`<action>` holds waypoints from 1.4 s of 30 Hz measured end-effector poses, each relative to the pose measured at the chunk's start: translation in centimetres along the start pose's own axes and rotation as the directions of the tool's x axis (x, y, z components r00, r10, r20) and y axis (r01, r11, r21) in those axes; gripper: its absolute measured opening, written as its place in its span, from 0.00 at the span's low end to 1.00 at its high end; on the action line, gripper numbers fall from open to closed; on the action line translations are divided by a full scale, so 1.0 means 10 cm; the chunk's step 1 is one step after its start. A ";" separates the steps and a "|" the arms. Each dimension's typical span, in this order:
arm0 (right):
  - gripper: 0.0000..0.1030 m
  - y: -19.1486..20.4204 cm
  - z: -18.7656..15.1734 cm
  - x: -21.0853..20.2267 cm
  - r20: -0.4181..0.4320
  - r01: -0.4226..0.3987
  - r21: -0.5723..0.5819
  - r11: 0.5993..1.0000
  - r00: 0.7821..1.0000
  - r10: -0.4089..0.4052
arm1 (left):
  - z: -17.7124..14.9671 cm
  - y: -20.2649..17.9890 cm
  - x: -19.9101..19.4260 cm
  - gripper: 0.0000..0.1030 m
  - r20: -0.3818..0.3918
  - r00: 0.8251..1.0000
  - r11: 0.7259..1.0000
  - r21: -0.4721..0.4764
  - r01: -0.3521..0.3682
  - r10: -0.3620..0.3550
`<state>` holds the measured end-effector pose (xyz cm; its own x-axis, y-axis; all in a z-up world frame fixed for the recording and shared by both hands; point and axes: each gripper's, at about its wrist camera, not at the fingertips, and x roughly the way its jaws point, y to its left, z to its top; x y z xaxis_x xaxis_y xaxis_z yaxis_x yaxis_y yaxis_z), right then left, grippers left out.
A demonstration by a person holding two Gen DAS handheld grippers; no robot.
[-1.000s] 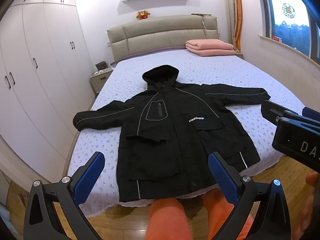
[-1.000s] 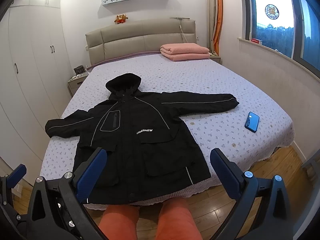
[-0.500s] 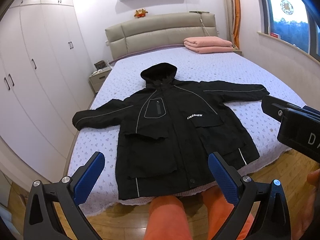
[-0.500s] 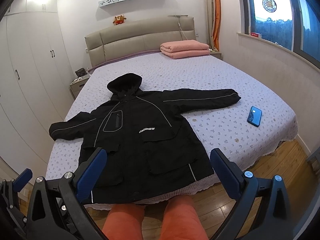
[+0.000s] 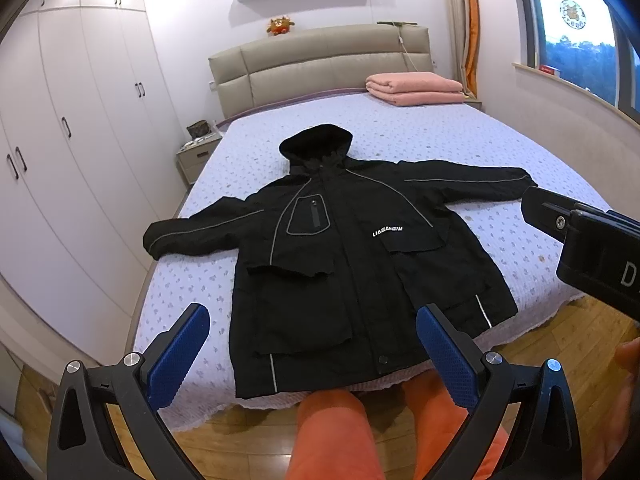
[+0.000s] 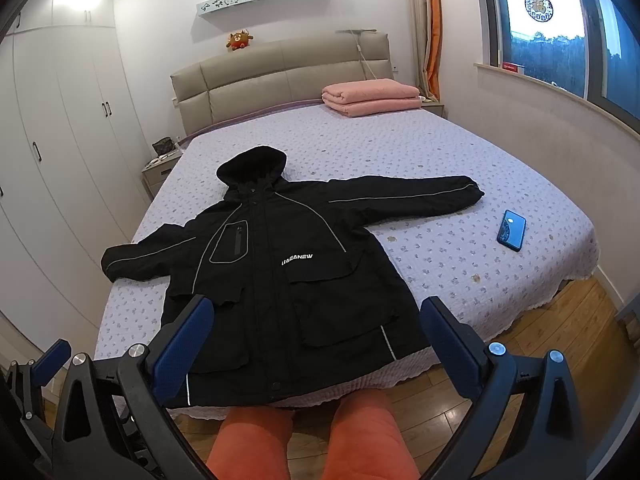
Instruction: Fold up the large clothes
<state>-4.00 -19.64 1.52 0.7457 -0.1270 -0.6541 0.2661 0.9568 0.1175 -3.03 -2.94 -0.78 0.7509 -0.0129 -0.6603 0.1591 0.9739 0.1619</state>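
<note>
Jacket: a black hooded jacket lay face up and spread flat on the near half of the bed, hood toward the headboard, both sleeves stretched out to the sides, hem at the near edge of the mattress.
Left gripper: the left gripper hung in the air above the near bed edge, its blue pads spread wide, holding nothing and touching no cloth.
Right gripper: the right gripper hung likewise over the hem, fingers wide apart and empty.
Step in hand: by my reading, the folding had not begun; this looked like the approach, with both tools poised short of the garment.
Next move: probably each gripper would need to reach out to a sleeve cuff, pinch it and carry it across the chest; the padded cloth looked thick and may spring back.
Surface: the bed wore a pale lilac quilted cover with a small print; a blue phone lay well apart from the right sleeve.
Room: folded pink blanket by the beige headboard, white wardrobe on the left, window on the right, wooden floor.
</note>
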 end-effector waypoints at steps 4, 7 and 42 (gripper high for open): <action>1.00 0.01 -0.01 -0.01 0.003 0.000 -0.004 1.000 1.000 0.000 | 0.00 0.00 -0.02 1.00 0.006 0.999 0.999 0.001 0.041 -0.041; 1.00 0.01 0.01 0.00 0.003 0.000 -0.006 1.000 1.000 0.000 | 0.00 -0.02 -0.04 1.00 0.015 0.998 0.999 0.001 0.055 -0.055; 1.00 -0.02 0.01 -0.44 0.085 -0.036 -0.008 0.999 0.996 0.036 | -0.02 0.06 -0.50 1.00 0.096 0.993 0.998 -0.026 0.065 -0.062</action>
<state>-7.29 -19.30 4.49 0.8041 -0.1142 -0.5834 0.2347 0.9626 0.1351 -6.78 -2.24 2.45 0.7978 -0.0952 -0.5953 0.1908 0.9766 0.0995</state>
